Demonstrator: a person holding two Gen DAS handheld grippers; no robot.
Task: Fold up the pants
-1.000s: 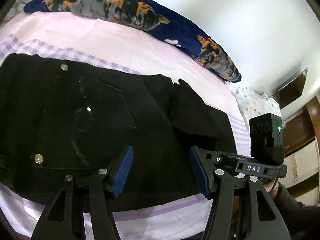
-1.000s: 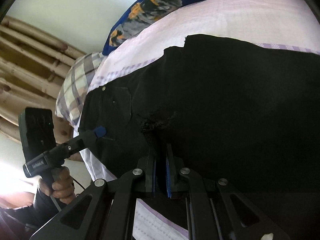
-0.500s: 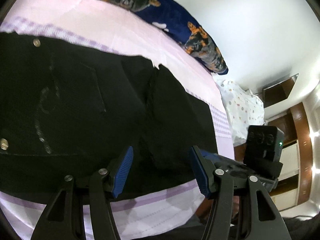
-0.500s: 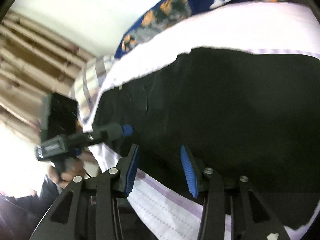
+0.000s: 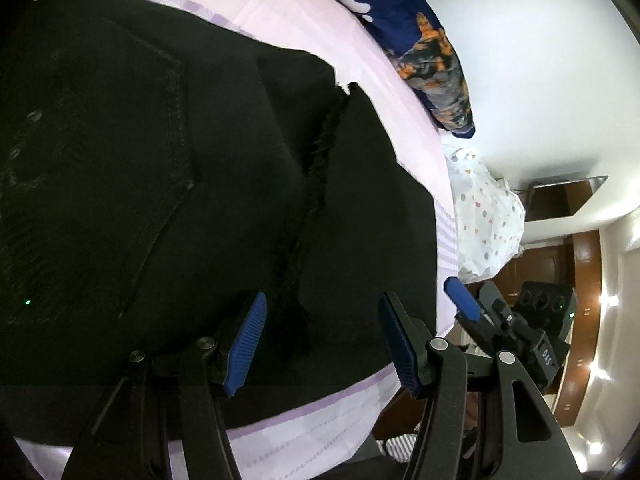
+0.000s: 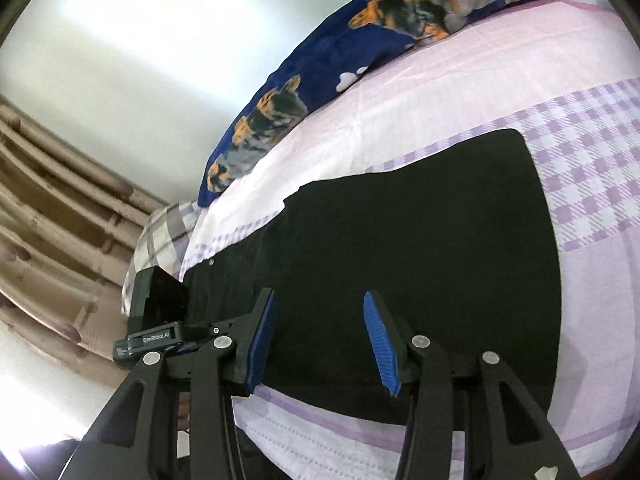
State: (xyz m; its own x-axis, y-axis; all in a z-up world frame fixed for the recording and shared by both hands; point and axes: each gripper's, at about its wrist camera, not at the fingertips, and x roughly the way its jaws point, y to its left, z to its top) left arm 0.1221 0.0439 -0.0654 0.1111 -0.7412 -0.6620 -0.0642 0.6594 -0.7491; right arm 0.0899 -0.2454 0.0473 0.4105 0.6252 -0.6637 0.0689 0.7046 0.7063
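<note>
A bed [image 6: 460,92] in pink and lilac sheets carries black pants [image 6: 420,248] spread flat. Above the pants the left gripper [image 5: 320,344], marked "GenRobot.AI", and the right gripper [image 6: 318,340], lettering unreadable, hold jaws apart, empty

Open air lies above the flat pants [image 6: 420,240]; the pillow [image 6: 320,76] blocks the bed's [image 6: 460,92] far edge.

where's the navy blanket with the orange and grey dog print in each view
Left wrist: the navy dog-print blanket runs along the upper right, beyond the pink bedsheet.
Right wrist: it crosses the top, from centre-left up to the upper right.
Shared landmark: the black pants lying on the sheet.
</note>
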